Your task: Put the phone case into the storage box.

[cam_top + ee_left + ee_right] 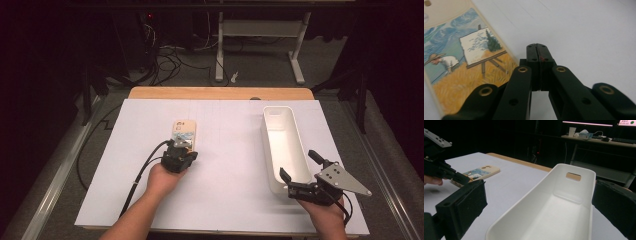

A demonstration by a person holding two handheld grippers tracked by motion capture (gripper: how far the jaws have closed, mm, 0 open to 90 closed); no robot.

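Observation:
A phone case (184,131) printed with a painter at an easel lies flat on the white sheet, left of centre. My left gripper (184,146) is shut with nothing in it. Its tips (539,46) rest on the sheet just beside the case's (461,62) right edge. A long white bin (285,145) stands to the right with nothing inside. My right gripper (300,166) is open, its jaws spread wide on either side of the bin's near end (574,195). Whether the pads touch the walls I cannot tell. The right gripper view also shows the case (479,173) and the left gripper (465,180).
The white sheet (230,170) covers a wooden table whose edge (220,93) shows at the back. Cables, table legs and dark floor lie beyond it. A far desk (599,141) holds a cup and clutter.

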